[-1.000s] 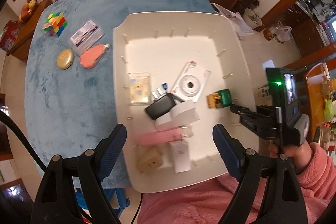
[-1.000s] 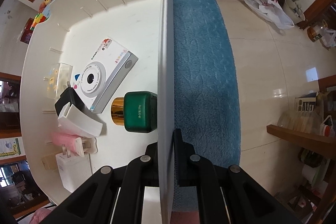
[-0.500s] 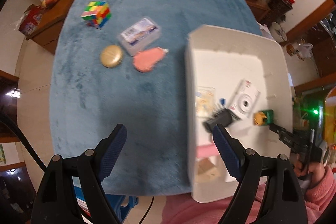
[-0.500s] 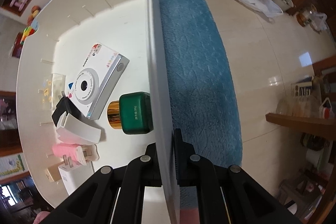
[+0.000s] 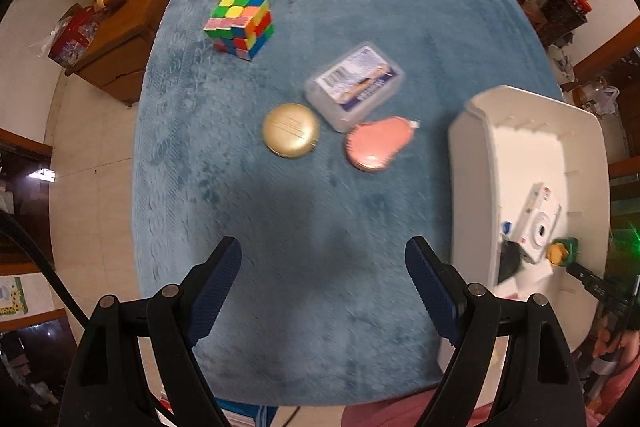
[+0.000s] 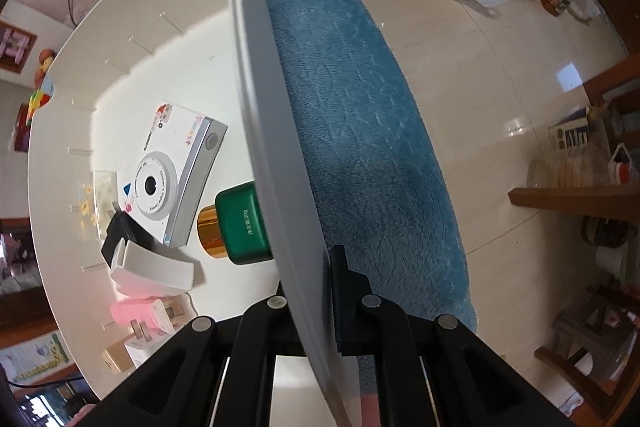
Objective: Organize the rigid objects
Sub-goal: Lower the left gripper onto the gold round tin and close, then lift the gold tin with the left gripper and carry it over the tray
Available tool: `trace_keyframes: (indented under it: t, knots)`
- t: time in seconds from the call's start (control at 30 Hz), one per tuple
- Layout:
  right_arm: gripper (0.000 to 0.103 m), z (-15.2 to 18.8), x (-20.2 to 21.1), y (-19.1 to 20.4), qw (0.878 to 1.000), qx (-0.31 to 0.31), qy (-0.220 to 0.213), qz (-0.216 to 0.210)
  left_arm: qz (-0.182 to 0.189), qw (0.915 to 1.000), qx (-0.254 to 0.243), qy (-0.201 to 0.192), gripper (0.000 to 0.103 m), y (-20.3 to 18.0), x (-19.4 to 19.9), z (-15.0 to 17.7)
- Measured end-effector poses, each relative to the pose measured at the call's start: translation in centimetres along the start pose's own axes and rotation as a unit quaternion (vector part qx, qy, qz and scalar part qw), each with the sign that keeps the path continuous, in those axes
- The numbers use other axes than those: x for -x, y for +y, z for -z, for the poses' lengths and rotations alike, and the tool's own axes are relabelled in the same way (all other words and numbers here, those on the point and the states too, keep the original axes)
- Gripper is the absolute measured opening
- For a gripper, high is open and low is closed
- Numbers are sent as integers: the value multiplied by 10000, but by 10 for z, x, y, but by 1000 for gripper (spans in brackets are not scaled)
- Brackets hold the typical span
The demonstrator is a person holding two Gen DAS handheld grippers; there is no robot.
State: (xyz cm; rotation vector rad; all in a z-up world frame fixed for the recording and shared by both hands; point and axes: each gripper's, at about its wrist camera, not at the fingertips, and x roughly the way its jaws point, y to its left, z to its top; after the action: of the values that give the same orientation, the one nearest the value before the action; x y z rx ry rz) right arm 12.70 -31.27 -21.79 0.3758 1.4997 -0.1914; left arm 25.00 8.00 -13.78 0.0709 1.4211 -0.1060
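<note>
While right tongs clamp right wall of white tray, left tongs hang apart over bare blue desk, nothing between pads. Tray at desk's right edge holds toy camera, green bottle with gold cap, plugs, pink item. Far left on desk: Rubik's cube. Mid-desk: clear plastic case, gold round compact, pink comb.

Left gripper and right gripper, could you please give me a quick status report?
Left gripper open, empty, over bare blue cloth. Right gripper shut on white tray wall. Four items loose: cube, clear case, gold compact, pink pouch. Path clear.
</note>
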Motion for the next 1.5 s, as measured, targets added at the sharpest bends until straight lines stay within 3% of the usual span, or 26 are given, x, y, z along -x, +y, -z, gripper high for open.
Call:
trace_keyframes:
  t: [0.4, 0.9, 1.1, 1.17, 1.3, 1.5]
  knots:
    - [7, -3, -5, -10, 9982, -585, 15, 106, 75, 9998, 24, 194, 86, 41, -54, -48]
    - [9, -8, -8, -1, 9967, -715, 110, 367, 131, 9980, -201, 580, 85, 37, -116, -85]
    - [9, -7, -6, 6, 9968, -646, 108, 459, 206, 9970, -23, 742, 72, 39, -130, -89]
    - [9, -7, -6, 7, 9968, -624, 112, 481, 199, 9973, 8, 706, 71, 40, -130, -90]
    - [9, -6, -4, 11, 9969, -583, 102, 523, 157, 9981, 46, 598, 59, 42, -127, -91]
    - [9, -4, -2, 17, 9971, -499, 49, 567, 267, 9973, 308, 605, 58, 56, -123, -89]
